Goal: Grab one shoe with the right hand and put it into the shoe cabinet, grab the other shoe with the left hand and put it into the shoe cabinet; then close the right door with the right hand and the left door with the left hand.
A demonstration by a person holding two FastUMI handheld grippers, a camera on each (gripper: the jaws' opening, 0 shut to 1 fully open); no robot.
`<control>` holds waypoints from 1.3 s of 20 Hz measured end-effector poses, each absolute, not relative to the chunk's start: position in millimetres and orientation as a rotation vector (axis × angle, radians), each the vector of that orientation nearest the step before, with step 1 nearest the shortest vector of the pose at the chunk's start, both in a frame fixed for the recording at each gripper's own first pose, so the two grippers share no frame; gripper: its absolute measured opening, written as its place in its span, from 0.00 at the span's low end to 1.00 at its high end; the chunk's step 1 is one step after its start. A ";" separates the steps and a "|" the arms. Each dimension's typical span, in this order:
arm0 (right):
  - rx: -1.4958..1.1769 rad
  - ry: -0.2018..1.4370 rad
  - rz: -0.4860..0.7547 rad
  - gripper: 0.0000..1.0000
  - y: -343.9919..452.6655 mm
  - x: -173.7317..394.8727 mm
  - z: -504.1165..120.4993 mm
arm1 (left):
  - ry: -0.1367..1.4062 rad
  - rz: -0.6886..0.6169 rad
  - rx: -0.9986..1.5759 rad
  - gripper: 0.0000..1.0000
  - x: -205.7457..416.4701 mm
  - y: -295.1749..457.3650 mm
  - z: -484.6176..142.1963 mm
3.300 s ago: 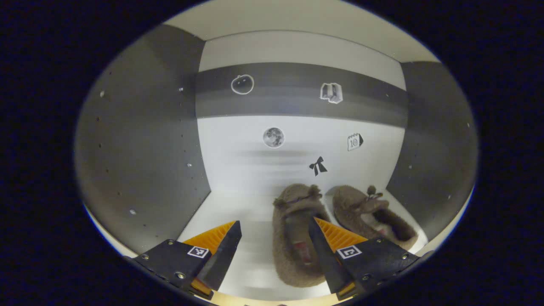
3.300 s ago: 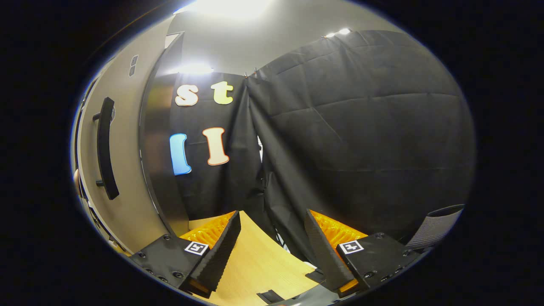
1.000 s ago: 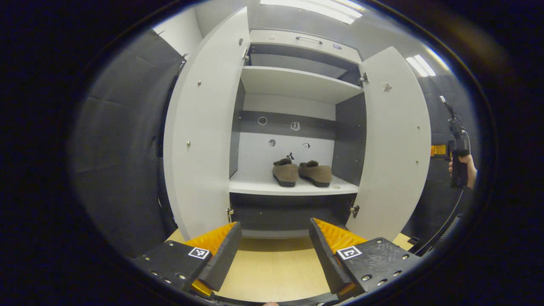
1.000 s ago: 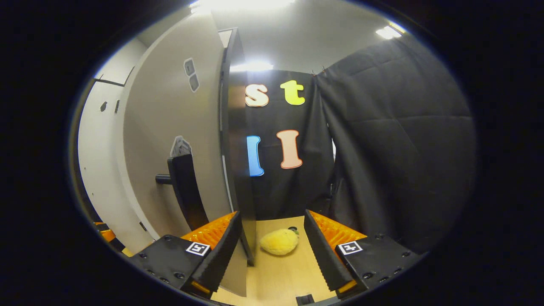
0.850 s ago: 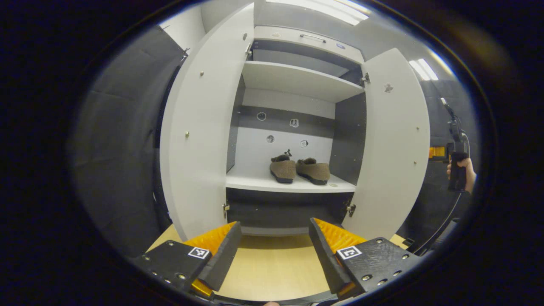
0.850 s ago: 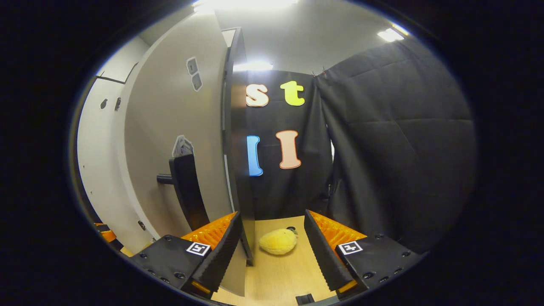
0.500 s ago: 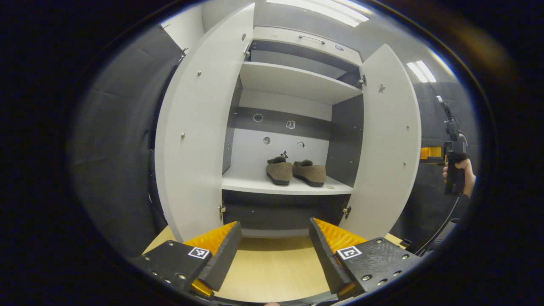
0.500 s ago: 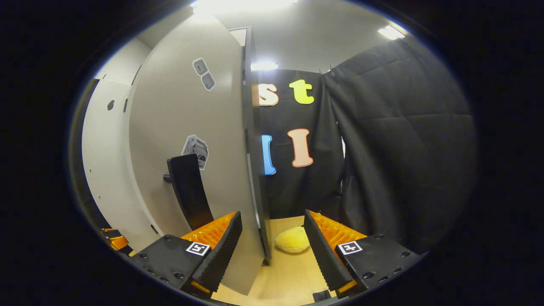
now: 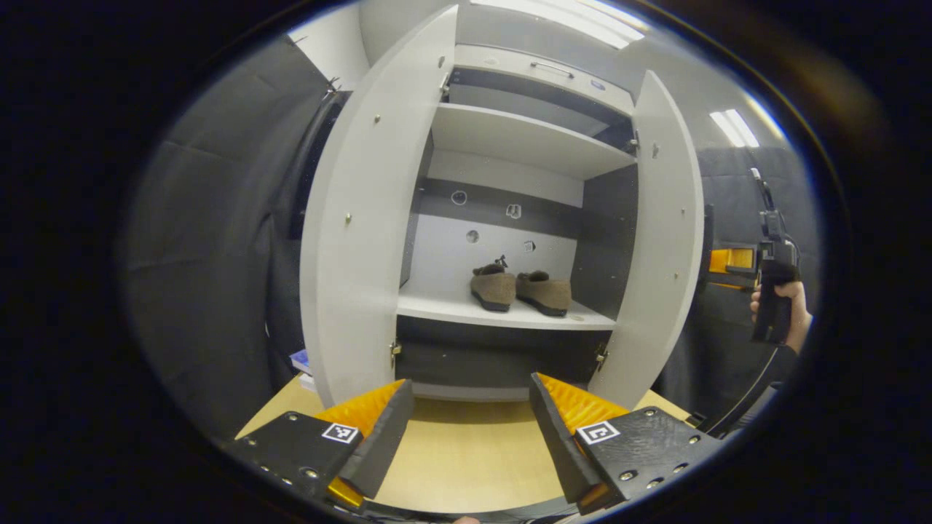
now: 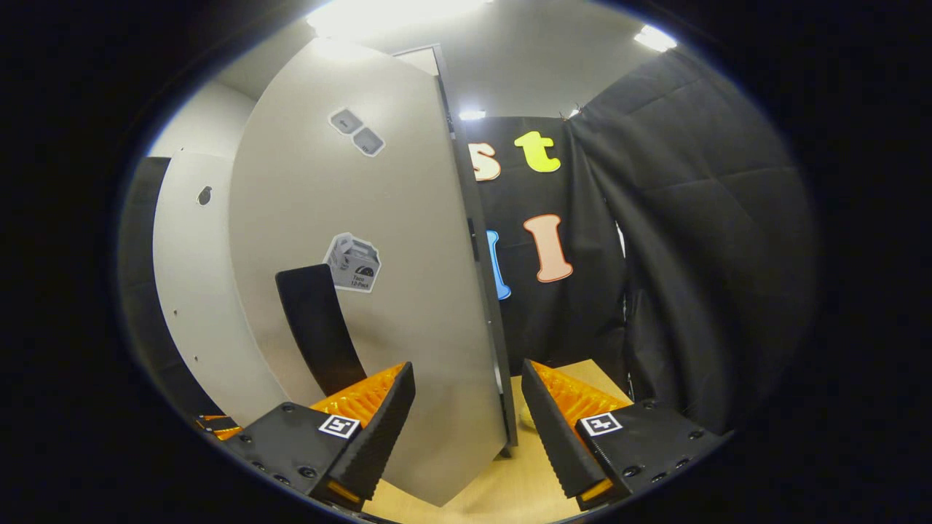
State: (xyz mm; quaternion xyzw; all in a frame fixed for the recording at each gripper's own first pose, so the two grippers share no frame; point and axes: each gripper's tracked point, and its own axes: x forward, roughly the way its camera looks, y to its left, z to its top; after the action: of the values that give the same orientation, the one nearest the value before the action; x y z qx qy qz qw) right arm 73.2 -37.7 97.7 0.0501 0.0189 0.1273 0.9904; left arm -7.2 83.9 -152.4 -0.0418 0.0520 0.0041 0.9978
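Two brown fuzzy shoes, one (image 9: 494, 287) and the other (image 9: 545, 292), stand side by side on the white shelf (image 9: 437, 309) of the shoe cabinet. The left door (image 9: 357, 240) stands wide; the right door (image 9: 659, 240) is partly swung in. My left gripper (image 9: 470, 437) is open and holds nothing, well back from the cabinet over the wooden surface. My right gripper (image 9: 728, 260), held by a hand (image 9: 790, 306), is behind the right door. In the right gripper view this gripper (image 10: 462, 429) is open at the right door's outer face (image 10: 378, 218), near the black handle (image 10: 320, 327); the door's edge runs between the fingers.
An upper shelf (image 9: 524, 142) spans the cabinet. A few books (image 9: 300, 360) lie low by the left door. A yellow soft thing (image 10: 524, 416) peeks out behind the right door's edge on the wooden surface (image 10: 510, 487). Black cloth hangs on both sides.
The left gripper has backed out of the cabinet, leaving both shoes on the shelf. The right door has swung inward over the last second, with the right gripper following its outer face.
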 end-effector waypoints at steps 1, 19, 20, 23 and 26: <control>0.108 0.042 0.268 0.94 -28.9 72.5 95.3 | 0.101 0.016 -0.083 0.92 -9.8 85.4 -151.0; 0.127 0.017 0.290 0.95 0.9 86.3 97.0 | 0.045 0.288 -0.124 0.92 -79.5 204.8 -134.7; 0.131 0.025 0.276 0.95 -3.4 86.4 93.2 | 0.030 0.323 -0.111 0.92 -83.1 222.9 -126.6; 0.146 0.038 0.244 0.95 -10.0 84.6 86.6 | -0.015 0.409 -0.081 0.94 -89.5 269.1 -91.1; 0.131 0.047 0.206 0.95 -21.5 80.4 73.2 | -0.051 0.459 -0.042 0.92 -80.9 300.6 -50.8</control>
State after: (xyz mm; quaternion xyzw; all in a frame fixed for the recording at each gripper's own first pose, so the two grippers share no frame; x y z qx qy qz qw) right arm 80.4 -21.5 73.2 0.0653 0.0235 0.1028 0.9923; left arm -80.9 300.6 -50.8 -0.0211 -0.0253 0.2277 0.9732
